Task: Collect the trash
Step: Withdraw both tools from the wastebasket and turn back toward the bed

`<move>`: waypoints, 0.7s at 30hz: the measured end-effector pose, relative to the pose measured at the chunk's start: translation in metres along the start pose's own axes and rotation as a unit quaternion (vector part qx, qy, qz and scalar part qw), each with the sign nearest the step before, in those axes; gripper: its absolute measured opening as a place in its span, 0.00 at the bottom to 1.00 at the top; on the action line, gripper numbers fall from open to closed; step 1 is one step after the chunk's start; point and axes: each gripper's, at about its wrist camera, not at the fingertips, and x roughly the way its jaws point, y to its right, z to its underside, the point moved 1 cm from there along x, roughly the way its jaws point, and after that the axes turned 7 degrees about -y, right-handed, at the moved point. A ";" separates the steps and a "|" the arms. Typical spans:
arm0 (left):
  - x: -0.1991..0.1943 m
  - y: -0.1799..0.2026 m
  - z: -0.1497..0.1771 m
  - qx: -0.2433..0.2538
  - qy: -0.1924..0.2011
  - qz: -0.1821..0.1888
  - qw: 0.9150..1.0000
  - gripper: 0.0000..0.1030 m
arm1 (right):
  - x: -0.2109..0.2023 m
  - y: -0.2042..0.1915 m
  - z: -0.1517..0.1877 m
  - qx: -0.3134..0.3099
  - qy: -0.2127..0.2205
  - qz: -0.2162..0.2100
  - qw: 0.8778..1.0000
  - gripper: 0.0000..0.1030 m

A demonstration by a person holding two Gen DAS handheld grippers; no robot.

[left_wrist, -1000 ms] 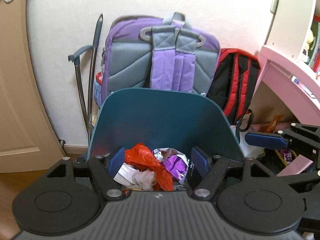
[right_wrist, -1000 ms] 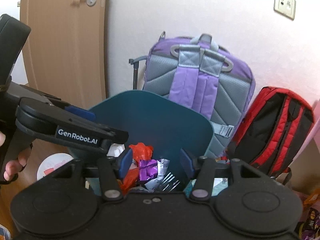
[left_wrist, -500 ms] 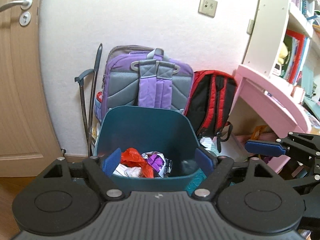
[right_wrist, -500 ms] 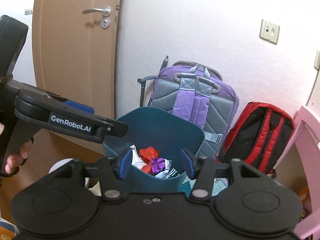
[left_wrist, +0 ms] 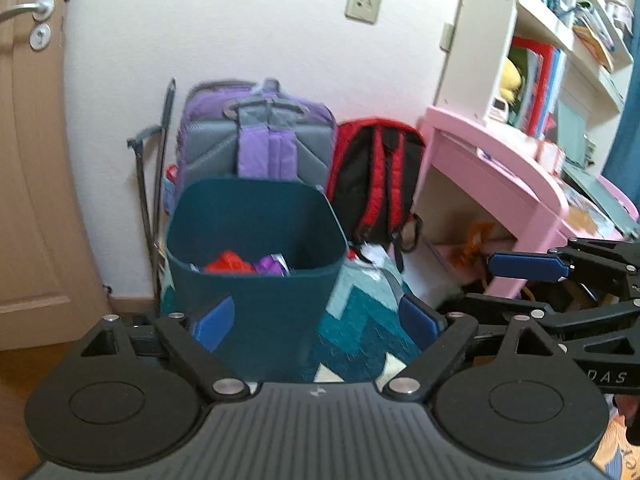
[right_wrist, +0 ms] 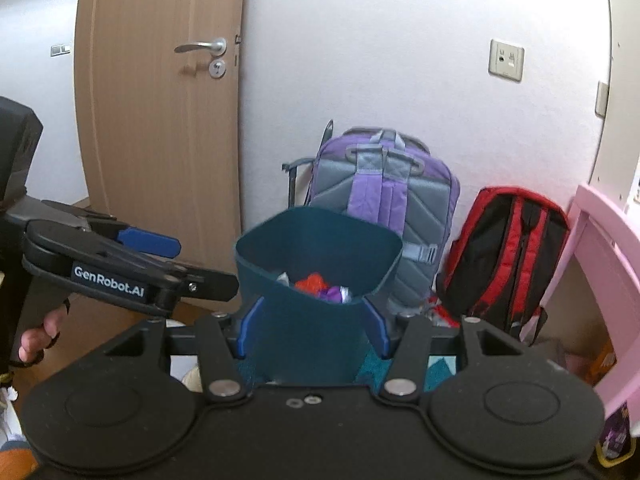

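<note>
The teal bin [left_wrist: 256,264] sits on the floor by the wall with wrappers [left_wrist: 244,266] already inside. The left gripper [left_wrist: 316,320], jaws just widened, and right gripper [right_wrist: 312,328] both gape empty. Looks mostly done; any leftover trash isn't visible.

A child's bedroom at home: pink desk [left_wrist: 492,168]; bookshelf [left_wrist: 560,20]; school backpacks [right_wrist: 384,208]; wooden door [right_wrist: 160,100].

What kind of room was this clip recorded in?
Most likely a child's bedroom or study room: a pink desk beneath white bookshelves, a purple-and-grey school backpack and a red-and-black backpack against the wall.
</note>
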 end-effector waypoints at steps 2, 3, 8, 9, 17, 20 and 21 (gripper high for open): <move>0.005 0.003 0.015 0.005 -0.004 0.003 1.000 1.00 | 0.002 0.003 0.017 0.004 -0.007 -0.003 1.000 0.52; 0.007 0.003 0.023 0.005 -0.001 0.004 1.000 1.00 | 0.005 0.005 0.026 0.008 -0.011 -0.004 1.000 0.52; 0.031 0.005 0.062 0.006 -0.018 0.013 1.000 1.00 | 0.029 0.022 0.075 0.036 -0.032 -0.004 0.999 0.52; 0.038 0.005 0.071 0.005 -0.023 0.013 1.000 1.00 | 0.036 0.025 0.085 0.045 -0.041 -0.004 0.998 0.52; 0.123 -0.006 0.146 -0.014 -0.102 0.008 0.995 1.00 | 0.123 0.046 0.193 0.151 -0.167 -0.008 0.974 0.52; 0.167 -0.014 0.176 -0.025 -0.146 -0.003 0.989 1.00 | 0.165 0.047 0.242 0.172 -0.224 -0.021 0.959 0.52; 0.183 -0.018 0.186 -0.030 -0.160 -0.008 0.987 1.00 | 0.179 0.046 0.257 0.176 -0.243 -0.025 0.954 0.52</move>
